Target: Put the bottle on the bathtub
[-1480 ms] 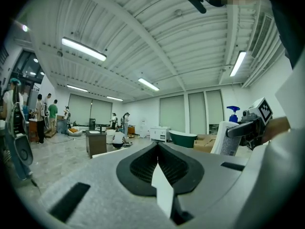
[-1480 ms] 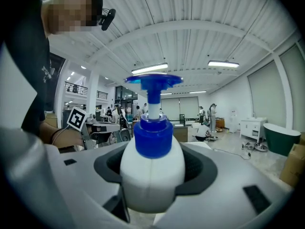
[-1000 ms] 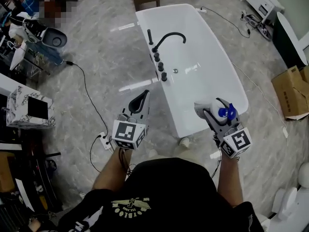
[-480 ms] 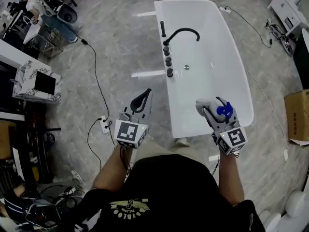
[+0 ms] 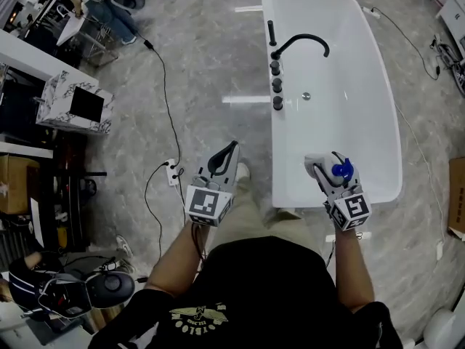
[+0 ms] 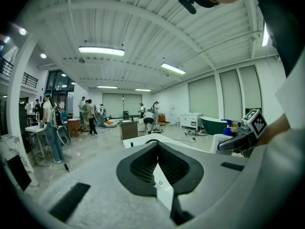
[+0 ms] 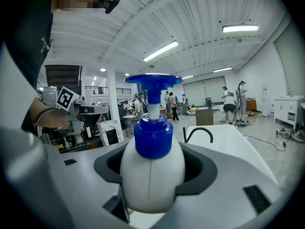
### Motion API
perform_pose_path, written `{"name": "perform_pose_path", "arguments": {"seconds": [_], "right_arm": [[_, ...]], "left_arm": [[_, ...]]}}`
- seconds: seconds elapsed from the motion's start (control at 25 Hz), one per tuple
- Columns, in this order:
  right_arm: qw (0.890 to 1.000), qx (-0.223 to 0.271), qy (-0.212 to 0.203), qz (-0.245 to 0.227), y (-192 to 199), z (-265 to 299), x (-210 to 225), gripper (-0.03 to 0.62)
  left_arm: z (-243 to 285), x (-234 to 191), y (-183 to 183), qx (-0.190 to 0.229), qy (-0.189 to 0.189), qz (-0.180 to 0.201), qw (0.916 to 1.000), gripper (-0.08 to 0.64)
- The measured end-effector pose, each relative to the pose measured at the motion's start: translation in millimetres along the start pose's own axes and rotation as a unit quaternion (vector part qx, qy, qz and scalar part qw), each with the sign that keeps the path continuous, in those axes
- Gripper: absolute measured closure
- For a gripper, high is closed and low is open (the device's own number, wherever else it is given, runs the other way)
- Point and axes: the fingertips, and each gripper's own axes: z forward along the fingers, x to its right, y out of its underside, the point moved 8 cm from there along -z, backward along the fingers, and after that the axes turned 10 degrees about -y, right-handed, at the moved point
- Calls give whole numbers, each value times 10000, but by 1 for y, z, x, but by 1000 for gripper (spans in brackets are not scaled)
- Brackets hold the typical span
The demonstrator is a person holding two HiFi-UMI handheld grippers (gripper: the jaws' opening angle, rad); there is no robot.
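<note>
A white pump bottle (image 7: 152, 175) with a blue cap and pump head (image 5: 340, 170) sits clamped between the jaws of my right gripper (image 5: 328, 171), held upright over the near end of the white bathtub (image 5: 378, 122). The tub carries a black arched faucet (image 5: 301, 43) and several black knobs along its left rim. My left gripper (image 5: 224, 158) hangs over the grey floor to the left of the tub, its black-padded jaws shut on nothing (image 6: 157, 168).
A power strip (image 5: 173, 173) with a black cable lies on the floor left of the tub. Marble-patterned boxes (image 5: 73, 107) and shelving stand at far left. Another cable (image 5: 414, 144) runs along the tub's right side. Several people stand far back (image 6: 90, 116) in the hall.
The view has swung so the tub sits further right and closer. My right gripper with the bottle now hangs over the tub's near end; the left gripper stays beside it.
</note>
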Motion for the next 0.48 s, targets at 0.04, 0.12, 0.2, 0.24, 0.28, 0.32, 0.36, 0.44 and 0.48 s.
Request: {"name": "perform_pose_path", "arguments": {"seconds": [0.04, 0.12, 0.2, 0.24, 0.28, 0.32, 0.36, 0.44, 0.48], "right_arm": [[10000, 8, 36, 40, 7, 4, 2, 325], [9998, 58, 102, 172, 20, 15, 7, 325], [9996, 50, 152, 248, 34, 27, 9, 325], [9995, 6, 173, 262, 40, 33, 9, 325], [9994, -46, 192, 268, 45, 39, 9, 327], [9994, -89, 205, 274, 49, 45, 9, 325], [9993, -122, 214, 283, 52, 51, 11, 325], [9991, -175, 242, 312, 58, 60, 17, 327], [9989, -202, 273, 333, 61, 65, 20, 325]], "left_arm": [[2, -3, 6, -20, 21, -43, 10000, 551], [9, -8, 19, -63, 89, -209, 9997, 551], [20, -13, 32, -126, 197, -370, 9990, 551], [25, -15, 38, -159, 263, -400, 9987, 551], [31, -17, 42, -179, 329, -396, 9985, 551], [38, -19, 45, -182, 390, -380, 9984, 551], [46, -21, 47, -173, 441, -364, 9982, 551], [62, -22, 51, -171, 526, -334, 9979, 551], [70, -23, 53, -188, 565, -318, 9977, 551]]}}
